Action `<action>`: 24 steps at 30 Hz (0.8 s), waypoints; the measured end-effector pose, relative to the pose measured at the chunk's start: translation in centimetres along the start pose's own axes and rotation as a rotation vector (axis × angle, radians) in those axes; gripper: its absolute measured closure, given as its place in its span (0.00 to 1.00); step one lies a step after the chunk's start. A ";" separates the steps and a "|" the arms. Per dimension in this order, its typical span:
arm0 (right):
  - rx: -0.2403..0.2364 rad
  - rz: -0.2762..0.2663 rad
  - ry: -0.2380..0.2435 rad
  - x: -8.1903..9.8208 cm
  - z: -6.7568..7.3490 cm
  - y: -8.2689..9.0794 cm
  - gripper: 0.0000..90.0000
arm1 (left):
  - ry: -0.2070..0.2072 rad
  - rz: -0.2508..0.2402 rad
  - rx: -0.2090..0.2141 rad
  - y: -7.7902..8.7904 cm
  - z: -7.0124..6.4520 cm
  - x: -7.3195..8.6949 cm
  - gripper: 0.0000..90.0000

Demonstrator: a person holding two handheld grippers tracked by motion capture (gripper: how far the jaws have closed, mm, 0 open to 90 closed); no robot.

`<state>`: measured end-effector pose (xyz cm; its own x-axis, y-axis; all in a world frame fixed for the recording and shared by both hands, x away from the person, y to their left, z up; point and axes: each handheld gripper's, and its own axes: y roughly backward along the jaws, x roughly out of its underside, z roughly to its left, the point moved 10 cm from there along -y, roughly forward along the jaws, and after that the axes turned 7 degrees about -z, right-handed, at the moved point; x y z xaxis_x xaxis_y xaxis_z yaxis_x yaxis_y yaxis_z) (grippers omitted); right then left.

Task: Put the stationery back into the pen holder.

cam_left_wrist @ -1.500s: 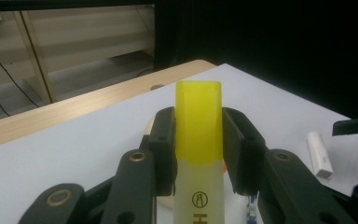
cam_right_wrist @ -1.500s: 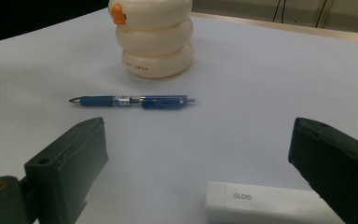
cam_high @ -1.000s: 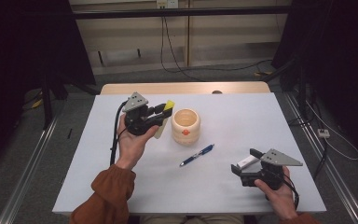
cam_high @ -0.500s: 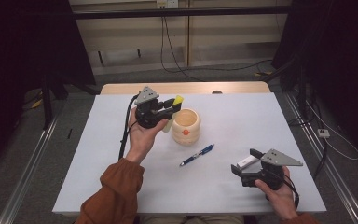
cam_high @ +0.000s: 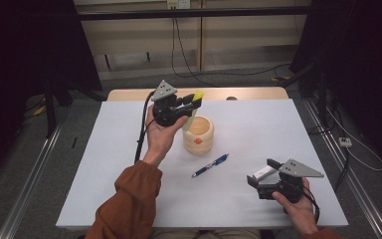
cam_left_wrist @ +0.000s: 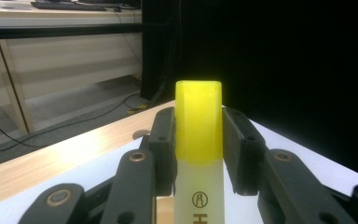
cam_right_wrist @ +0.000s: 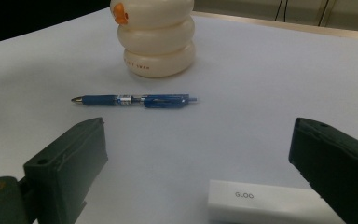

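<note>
My left gripper (cam_high: 191, 102) is shut on a highlighter (cam_high: 193, 108) with a yellow cap (cam_left_wrist: 198, 119). It holds the highlighter tilted above the back left rim of a cream ringed pot (cam_high: 199, 136), which has an orange dot on its side. In the left gripper view the black pads (cam_left_wrist: 164, 140) press on the highlighter from both sides. A blue pen (cam_high: 210, 165) lies on the table in front of the pot. My right gripper (cam_high: 261, 173) rests at the front right, jaws wide open. A white glue stick (cam_right_wrist: 261, 205) lies between them, near the right jaw and untouched.
The white table top (cam_high: 119, 159) has a wooden strip (cam_high: 248, 93) along its far edge. Cables run over the floor behind it. A black cable (cam_high: 142, 132) hangs from the left gripper. In the right gripper view the pen (cam_right_wrist: 135, 100) lies before the pot (cam_right_wrist: 156, 42).
The left hand has carried the highlighter to the right and slightly up, from left of the pot to above its rim. The right hand has stayed put.
</note>
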<state>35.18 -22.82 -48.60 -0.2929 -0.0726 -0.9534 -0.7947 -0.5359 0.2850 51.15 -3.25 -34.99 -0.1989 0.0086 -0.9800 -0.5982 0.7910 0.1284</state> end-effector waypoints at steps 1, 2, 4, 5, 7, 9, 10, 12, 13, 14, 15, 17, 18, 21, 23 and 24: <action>0.000 -0.001 0.001 0.0 0.0 0.0 0.05 | 0.000 0.002 0.001 -0.2 0.0 0.1 0.75; -0.001 -0.001 0.000 0.0 0.0 0.0 0.04 | -0.005 0.003 0.002 -0.5 0.0 0.1 0.75; 0.000 -0.002 -0.002 0.0 0.0 0.0 0.04 | 0.007 -0.001 0.004 -0.9 0.1 0.2 0.75; -0.001 -0.002 -0.003 0.0 0.0 0.0 0.05 | 0.003 0.003 0.003 -1.2 0.2 0.2 0.75; -0.003 -0.001 0.000 0.0 0.0 0.0 0.05 | 0.006 -0.004 0.005 -1.6 0.3 0.2 0.75; -0.002 -0.001 -0.002 0.0 0.0 0.0 0.05 | -0.001 -0.004 -0.001 -2.1 0.3 0.2 0.75; -0.003 0.000 -0.002 0.0 0.0 0.0 0.05 | -0.004 -0.004 0.000 -2.3 0.3 0.3 0.75; -0.004 -0.002 0.001 0.0 0.0 0.0 0.05 | -0.007 -0.004 0.001 -2.7 0.2 0.4 0.75; -0.003 -0.002 -0.001 0.0 0.0 0.0 0.05 | -0.001 -0.010 0.001 -2.9 0.1 0.4 0.75; -0.003 -0.004 -0.002 0.0 0.0 0.0 0.04 | -0.008 -0.011 0.001 -3.0 0.2 0.5 0.75; -0.003 -0.004 -0.003 0.0 0.0 0.0 0.05 | -0.013 -0.011 0.000 -3.1 0.1 0.6 0.75; -0.004 -0.005 0.000 0.0 0.0 0.1 0.05 | -0.023 0.001 0.019 -3.3 0.0 1.0 0.75; -0.003 -0.005 -0.001 0.0 0.0 0.1 0.05 | -0.025 0.009 0.017 -3.4 0.1 1.2 0.75; -0.003 -0.006 -0.001 0.0 0.0 0.1 0.05 | -0.010 0.022 0.006 -3.6 0.4 1.8 0.75; -0.003 -0.006 -0.001 0.0 0.0 0.1 0.04 | -0.001 0.023 -0.004 -3.8 0.8 2.1 0.75; -0.001 -0.005 0.000 0.0 0.0 0.1 0.04 | 0.003 0.026 -0.006 -3.9 0.9 2.2 0.75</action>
<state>35.12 -22.91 -48.57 -0.2892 -0.0699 -0.9547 -0.7956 -0.5371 0.2803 53.72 -5.76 -37.81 -0.2166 0.0277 -0.9759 -0.5975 0.7868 0.1549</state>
